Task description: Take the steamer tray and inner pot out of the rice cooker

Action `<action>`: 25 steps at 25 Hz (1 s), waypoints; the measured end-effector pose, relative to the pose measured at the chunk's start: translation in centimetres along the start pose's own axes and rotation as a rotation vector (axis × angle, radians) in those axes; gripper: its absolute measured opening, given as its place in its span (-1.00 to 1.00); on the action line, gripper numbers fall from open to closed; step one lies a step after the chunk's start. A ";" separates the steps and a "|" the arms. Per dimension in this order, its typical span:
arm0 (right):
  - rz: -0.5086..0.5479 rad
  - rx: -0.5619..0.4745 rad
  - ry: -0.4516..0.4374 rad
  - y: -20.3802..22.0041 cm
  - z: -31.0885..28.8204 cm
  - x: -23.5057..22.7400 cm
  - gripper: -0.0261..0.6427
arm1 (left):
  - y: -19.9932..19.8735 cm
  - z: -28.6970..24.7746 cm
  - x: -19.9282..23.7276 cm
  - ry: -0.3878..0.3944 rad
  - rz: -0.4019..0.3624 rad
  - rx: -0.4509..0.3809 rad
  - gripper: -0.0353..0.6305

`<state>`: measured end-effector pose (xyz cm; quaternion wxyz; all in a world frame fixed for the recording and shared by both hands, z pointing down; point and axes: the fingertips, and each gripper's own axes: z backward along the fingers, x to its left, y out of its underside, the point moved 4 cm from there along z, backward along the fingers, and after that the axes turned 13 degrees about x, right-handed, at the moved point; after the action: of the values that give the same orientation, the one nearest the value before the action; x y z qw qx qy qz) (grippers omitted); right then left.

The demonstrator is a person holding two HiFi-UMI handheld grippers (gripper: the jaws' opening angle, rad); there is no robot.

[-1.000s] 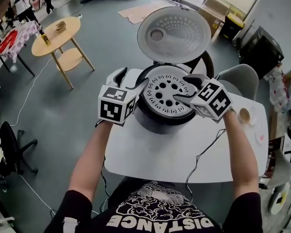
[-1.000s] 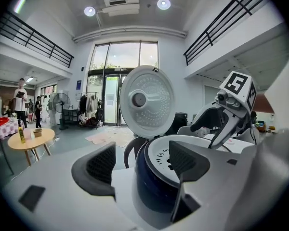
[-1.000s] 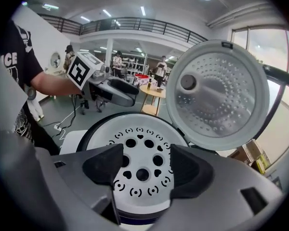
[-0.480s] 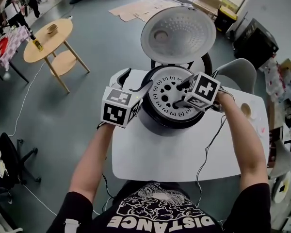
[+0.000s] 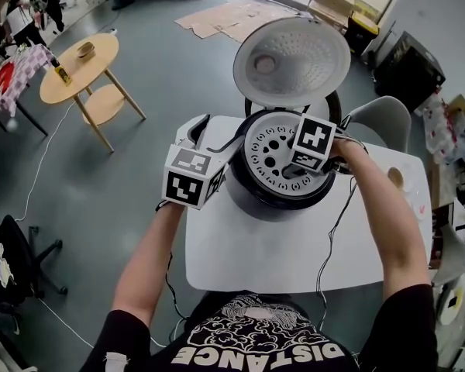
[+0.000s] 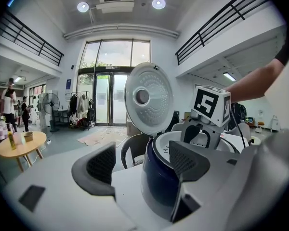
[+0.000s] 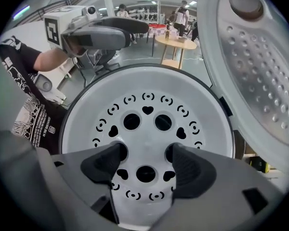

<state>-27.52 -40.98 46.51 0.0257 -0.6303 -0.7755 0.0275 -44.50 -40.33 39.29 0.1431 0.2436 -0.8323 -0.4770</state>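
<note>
The open rice cooker [image 5: 252, 200] holds the steamer tray [image 7: 149, 124], which hides the inner pot. The right gripper [image 7: 147, 160] hangs over the tray with jaws spread at two holes, probably to hook it. The left gripper [image 6: 144, 162], released and empty, is just beside the cooker.

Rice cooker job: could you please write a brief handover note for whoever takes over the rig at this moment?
Left hand-held gripper: open, empty, beside the cooker on its left side.
Right hand-held gripper: open, low over the steamer tray, tips at its centre holes, nothing gripped.
Things: cooker on the table, lid up; steamer tray seated in the cooker; inner pot not visible, presumably beneath.
Done: lid open.
Left: grip and lift out the steamer tray, then the inner pot.
</note>
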 end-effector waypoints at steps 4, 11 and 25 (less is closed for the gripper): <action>-0.002 0.017 -0.009 0.1 -0.2 -0.3 0.03 | 0.0 -0.1 0.0 -0.001 0.005 0.000 0.12; 0.021 0.003 0.034 -0.5 1.4 0.2 -0.06 | -0.5 0.6 0.1 0.001 -0.011 -0.012 0.12; -0.101 -0.038 0.130 4.8 8.0 3.5 -0.06 | -5.4 2.2 -4.9 0.114 -0.112 -0.104 0.12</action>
<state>-24.16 -36.70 38.23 0.0654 -0.5911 -0.8034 -0.0297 -40.01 -38.38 33.46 0.1757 0.3087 -0.7818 -0.5124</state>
